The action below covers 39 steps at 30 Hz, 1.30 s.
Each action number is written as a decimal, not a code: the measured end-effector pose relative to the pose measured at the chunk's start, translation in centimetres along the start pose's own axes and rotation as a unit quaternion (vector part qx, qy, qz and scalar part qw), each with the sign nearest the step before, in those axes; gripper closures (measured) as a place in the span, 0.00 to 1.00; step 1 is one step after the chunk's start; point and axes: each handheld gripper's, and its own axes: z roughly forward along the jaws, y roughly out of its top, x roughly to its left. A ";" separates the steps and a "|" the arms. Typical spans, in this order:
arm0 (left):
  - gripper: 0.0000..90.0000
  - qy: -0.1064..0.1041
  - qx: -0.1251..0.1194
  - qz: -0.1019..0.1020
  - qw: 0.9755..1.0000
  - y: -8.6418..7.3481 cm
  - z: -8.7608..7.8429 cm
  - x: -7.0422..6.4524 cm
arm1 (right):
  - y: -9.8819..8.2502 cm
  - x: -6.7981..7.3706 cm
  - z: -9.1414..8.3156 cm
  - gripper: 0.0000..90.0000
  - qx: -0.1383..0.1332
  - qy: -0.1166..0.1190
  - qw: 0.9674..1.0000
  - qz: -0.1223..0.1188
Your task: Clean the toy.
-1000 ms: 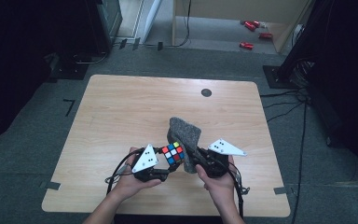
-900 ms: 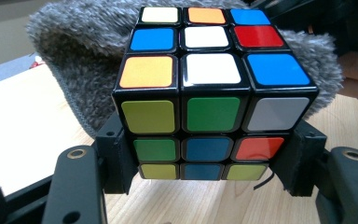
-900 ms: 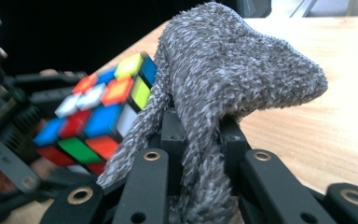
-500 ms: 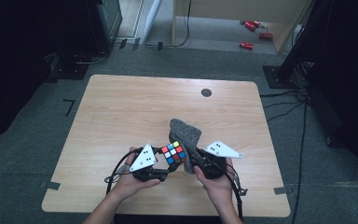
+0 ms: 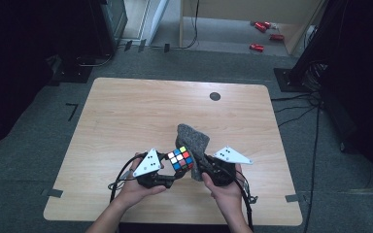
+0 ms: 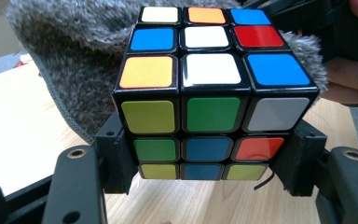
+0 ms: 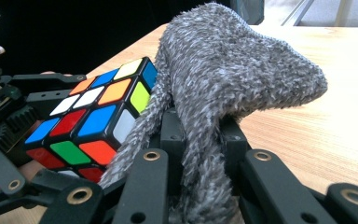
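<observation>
Above the counter (image 5: pixel 126 116), the left hand-held gripper (image 5: pixel 172 171) clamps a Rubik's cube (image 5: pixel 181 158) while the right hand-held gripper (image 5: pixel 200 171) pinches a grey fuzzy cloth (image 5: pixel 193 141) touching it

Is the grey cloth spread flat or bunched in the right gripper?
Bunched. The grey cloth is pinched between the right gripper's jaws and stands up in a fold, draping beside the puzzle cube.

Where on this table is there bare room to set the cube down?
The table is bare from its far edge, past the black dot, down to the grippers, and along both sides. It is crowded near the front edge: left gripper grips the cube, right gripper the grey cloth.
</observation>
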 end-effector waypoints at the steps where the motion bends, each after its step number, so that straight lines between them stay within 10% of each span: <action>1: 0.39 0.002 0.001 0.002 1.000 0.0 0.0 0.0 | 0.2 0.1 -0.1 0.86 -0.002 0.000 1.000 -0.004; 21: 0.39 0.004 0.007 -0.010 1.000 -0.1 -0.3 0.6 | 0.4 0.5 -0.7 0.86 -0.032 0.024 0.999 -0.016; 26: 0.39 0.011 -0.017 -0.039 0.999 0.2 -1.1 1.4 | -0.5 -0.2 0.2 0.86 -0.009 0.022 1.000 -0.017; 32: 0.39 -0.005 -0.096 -0.155 0.983 0.3 -2.9 3.7 | -1.0 0.0 0.4 0.86 -0.022 0.070 0.996 -0.043; 39: 0.39 -0.038 -0.102 -0.195 0.975 0.3 -2.5 3.5 | -2.0 2.1 1.4 0.86 -0.026 0.086 0.991 -0.100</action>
